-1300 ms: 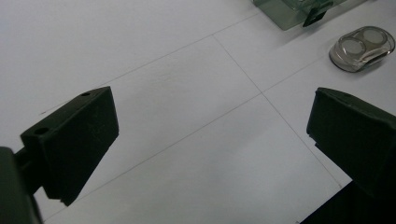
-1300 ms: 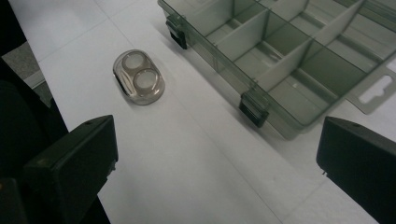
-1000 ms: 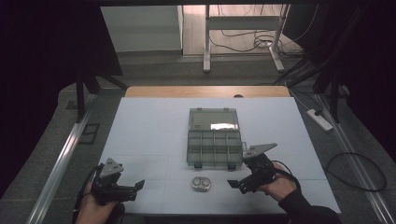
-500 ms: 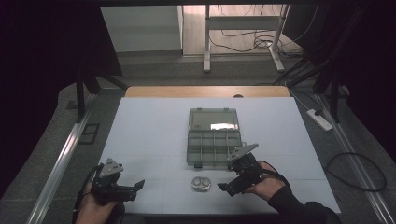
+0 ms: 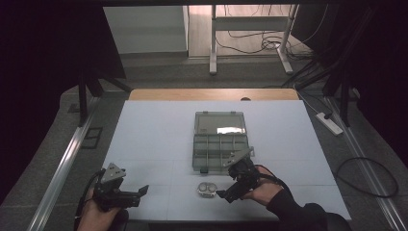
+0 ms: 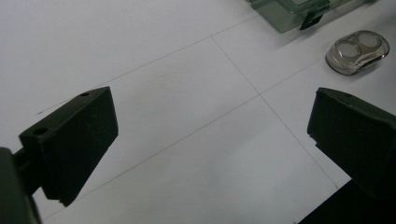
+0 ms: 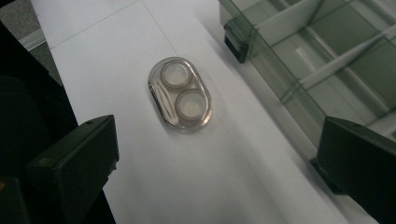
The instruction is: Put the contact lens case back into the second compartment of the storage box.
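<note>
High view: the right gripper point(image 5: 225, 195), held low and right of centre, points at a small clear two-well case point(image 5: 206, 189) lying on the white table point(image 5: 144, 125) just below an open compartment box point(image 5: 220, 142). The left gripper point(image 5: 139, 192) sits at the lower left, well apart from the case.

Left gripper view: its jaws stand wide apart over bare table, with the case point(image 6: 357, 51) at the upper right and a corner of the box point(image 6: 299, 11) along the top edge.

Right gripper view: its jaws stand apart and hold nothing; the case point(image 7: 180, 99) lies flat at frame centre, beyond the jaws, with the box point(image 7: 322, 60) at the upper right.
</note>
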